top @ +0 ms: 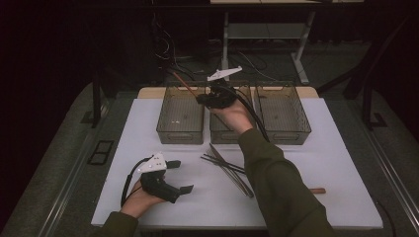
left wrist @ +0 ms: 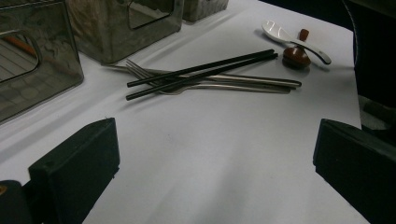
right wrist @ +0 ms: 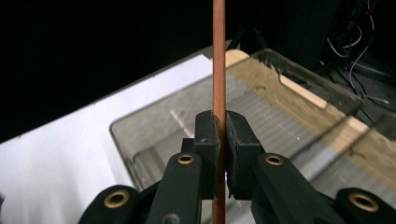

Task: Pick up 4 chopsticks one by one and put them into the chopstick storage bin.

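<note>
The right claw (right wrist: 220, 140) pinches a brown chopstick (right wrist: 218, 60) tight above the left bin (top: 181, 114), likely to drop it in, while the left claw (left wrist: 210, 163) rests wide open and empty.

The chopstick (right wrist: 218, 70) is a thin, straight, reddish-brown stick. It is clamped partway along its length and juts out past the grip, slanting up and away over the leftmost bin (top: 181, 114), above that bin's far right corner (top: 185, 82).
</note>
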{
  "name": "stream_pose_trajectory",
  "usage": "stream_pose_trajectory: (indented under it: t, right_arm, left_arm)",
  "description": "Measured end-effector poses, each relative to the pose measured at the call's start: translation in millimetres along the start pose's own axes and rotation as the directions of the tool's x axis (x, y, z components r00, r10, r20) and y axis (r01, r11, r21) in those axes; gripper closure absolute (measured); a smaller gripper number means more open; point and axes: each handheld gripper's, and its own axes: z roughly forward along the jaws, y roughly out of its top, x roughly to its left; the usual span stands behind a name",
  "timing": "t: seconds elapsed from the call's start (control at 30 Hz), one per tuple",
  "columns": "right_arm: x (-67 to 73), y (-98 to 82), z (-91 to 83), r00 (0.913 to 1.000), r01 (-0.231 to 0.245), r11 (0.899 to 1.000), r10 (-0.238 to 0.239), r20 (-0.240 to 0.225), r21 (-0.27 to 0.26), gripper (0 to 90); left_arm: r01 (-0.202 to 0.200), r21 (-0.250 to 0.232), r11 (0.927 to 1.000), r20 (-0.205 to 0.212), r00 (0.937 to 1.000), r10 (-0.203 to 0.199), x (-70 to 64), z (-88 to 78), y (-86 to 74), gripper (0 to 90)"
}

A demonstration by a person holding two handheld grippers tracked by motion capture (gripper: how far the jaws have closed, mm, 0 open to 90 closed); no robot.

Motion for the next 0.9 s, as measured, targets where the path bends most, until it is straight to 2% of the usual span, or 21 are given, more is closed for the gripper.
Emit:
stream_pose_trajectory:
  t: [0.37,0.7,0.9]
  right_arm:
    - [9.0,12.9,43.6,1.0,-0.003,1.0,0.003,0.009,-0.007,83.6]
    - [21.1,25.9,76.2,1.0,-0.001,1.0,0.001,-0.007,-0.028,83.6]
    - [21.4,24.1,93.1,1.0,-0.008,1.0,0.008,-0.006,-0.007,83.5]
  left_arm:
    - [-0.003,-0.002,1.0,0.005,1.0,0.003,0.6,-1.8,0.3,0.0]
    - [-0.001,-0.01,0.9999,0.005,1.0,0.001,0.9,-2.9,0.4,0.0]
    - [-0.002,-0.01,0.9999,0.009,1.0,0.002,0.8,-2.7,0.5,0.0]
